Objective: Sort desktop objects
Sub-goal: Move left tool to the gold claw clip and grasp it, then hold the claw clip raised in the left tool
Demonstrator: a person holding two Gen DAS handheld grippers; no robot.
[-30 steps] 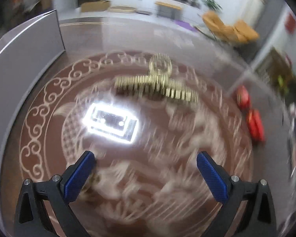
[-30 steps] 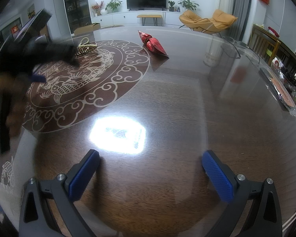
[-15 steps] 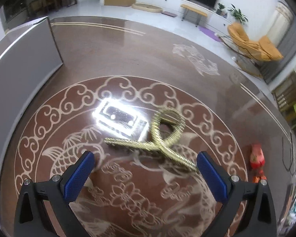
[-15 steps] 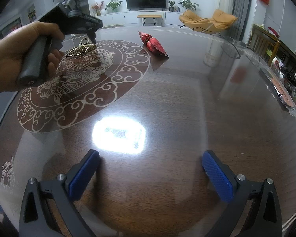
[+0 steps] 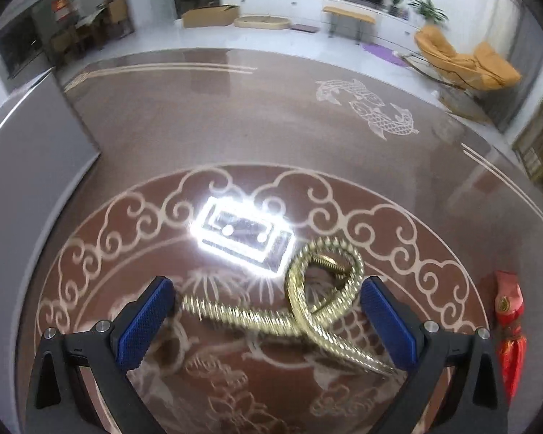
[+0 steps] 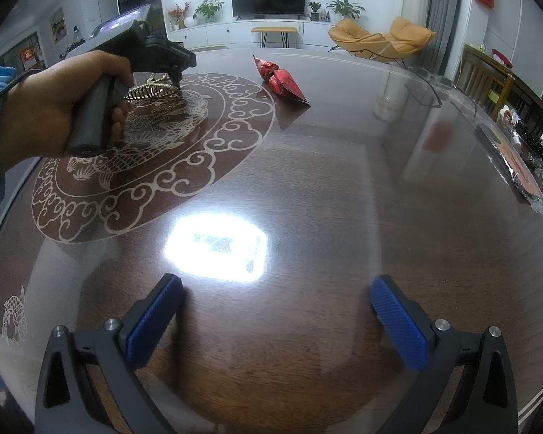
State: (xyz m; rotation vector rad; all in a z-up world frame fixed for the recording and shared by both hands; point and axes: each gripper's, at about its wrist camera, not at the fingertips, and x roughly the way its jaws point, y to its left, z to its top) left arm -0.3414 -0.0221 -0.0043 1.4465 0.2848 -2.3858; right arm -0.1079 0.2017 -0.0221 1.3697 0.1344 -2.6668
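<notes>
So the left tool (image 5: 268,320) is spread wide, blue pads on either side of a gold hair claw clip (image 5: 300,311) that lies on the desk (image 5: 235,115). The clip sits between the two fingers but neither pad is touching it, as far as the left wrist view shows; the right pad is just beside the clip's loop end and the left pad is near the tip of the toothed arm. Nothing is gripped. The clip rests on the big round carp-and-cloud pattern printed on the desk top, right below a bright ceiling-light reflection.

From the right wrist view the person's left hand (image 6: 54,108) wraps around the black handle of that tool, with the tool nose down over the clip (image 6: 150,90) near the far side of the round pattern.

The right tool (image 6: 277,320) is wide open too and holds nothing, hanging over a bare dark wood part of the desk (image 6: 344,181) near another light glare, well apart from the clip.

A red foil snack packet (image 6: 280,81) lies on the desk just outside the round pattern's far edge, and it also shows at the right edge of the left wrist view (image 5: 510,322). A grey panel (image 5: 29,166) stands along the desk's left side.
</notes>
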